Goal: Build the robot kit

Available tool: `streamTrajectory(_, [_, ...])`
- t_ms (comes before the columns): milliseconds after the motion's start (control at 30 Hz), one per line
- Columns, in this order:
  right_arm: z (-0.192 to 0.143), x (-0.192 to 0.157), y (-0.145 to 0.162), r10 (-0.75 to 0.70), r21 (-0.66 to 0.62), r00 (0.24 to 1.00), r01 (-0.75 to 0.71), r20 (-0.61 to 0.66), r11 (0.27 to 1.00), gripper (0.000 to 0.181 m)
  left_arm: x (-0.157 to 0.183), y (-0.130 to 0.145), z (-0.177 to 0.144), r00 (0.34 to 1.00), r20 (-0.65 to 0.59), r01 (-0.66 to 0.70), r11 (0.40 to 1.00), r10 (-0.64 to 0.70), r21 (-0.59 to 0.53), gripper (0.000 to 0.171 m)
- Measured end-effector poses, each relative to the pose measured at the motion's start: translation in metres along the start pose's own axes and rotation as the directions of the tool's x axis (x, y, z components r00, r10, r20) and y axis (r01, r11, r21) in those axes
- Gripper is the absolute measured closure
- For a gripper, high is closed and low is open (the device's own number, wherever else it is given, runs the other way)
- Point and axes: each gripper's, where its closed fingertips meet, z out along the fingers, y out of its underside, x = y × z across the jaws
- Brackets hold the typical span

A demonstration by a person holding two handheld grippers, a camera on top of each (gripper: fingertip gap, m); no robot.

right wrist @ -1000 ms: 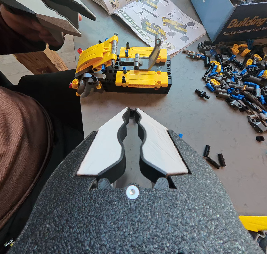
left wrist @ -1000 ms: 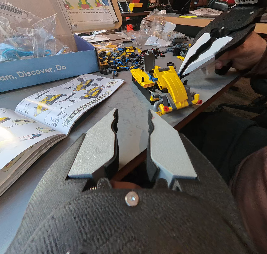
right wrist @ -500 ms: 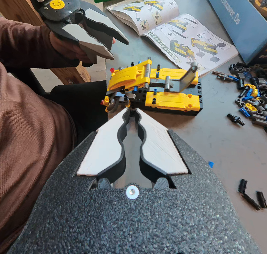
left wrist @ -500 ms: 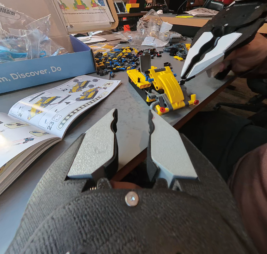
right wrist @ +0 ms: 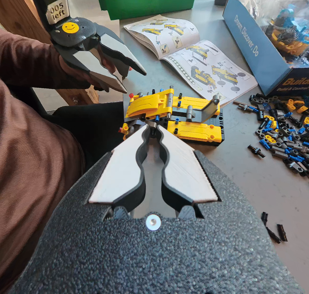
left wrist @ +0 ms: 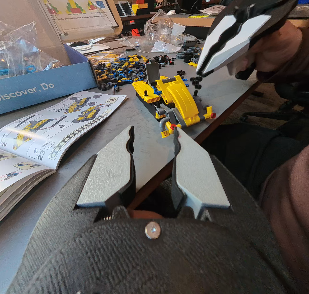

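Tongs check: my right tongs [right wrist: 152, 127] are pinched on a small black pin piece [left wrist: 196, 81], poised just above the half-built yellow model [right wrist: 172, 113] at bench [right wrist: 242, 185] centre. My left tongs [left wrist: 153, 136] gape empty at six o'clock; loose parts [right wrist: 284, 135] wait at three o'clock.

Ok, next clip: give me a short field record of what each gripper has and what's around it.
left gripper: open, empty, near the front of the yellow-and-black brick vehicle model
right gripper: shut on small black connector piece, above the model's front
table: grey, model near its edge
nearby: open instruction booklet, blue cardboard box, pile of small loose parts
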Motion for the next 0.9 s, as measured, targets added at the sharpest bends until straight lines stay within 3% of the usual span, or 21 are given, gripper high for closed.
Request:
streamTrajectory(167, [-0.012, -0.032, -0.023, -0.043, 0.071, 0.992, 0.035, 0.118, 0.997, 0.178, -0.001, 0.0, -0.001, 1.0, 0.0, 0.001, 1.0, -0.001, 0.002, 0.127])
streamTrajectory(333, [-0.005, -0.06, -0.017, -0.106, 0.019, 0.969, 0.104, 0.225, 0.994, 0.178, -0.002, 0.0, -0.001, 1.0, 0.0, 0.004, 1.0, -0.004, 0.002, 0.127])
streamTrajectory(467, [-0.001, -0.041, 0.0, -0.134, -0.063, 0.98, 0.145, 0.145, 0.987, 0.178, -0.004, 0.0, -0.003, 1.0, 0.002, 0.009, 1.0, -0.009, 0.002, 0.127])
streamTrajectory(633, [-0.019, 0.001, -0.01, -0.027, 0.028, 1.0, 0.027, -0.005, 0.999, 0.178, -0.006, 0.0, -0.004, 1.0, 0.004, 0.03, 1.0, -0.03, 0.008, 0.128])
streamTrajectory(900, [-0.028, -0.006, 0.014, -0.032, 0.038, 0.999, 0.031, 0.029, 0.999, 0.178, -0.005, 0.0, -0.003, 1.0, 0.003, 0.024, 1.0, -0.024, 0.005, 0.127])
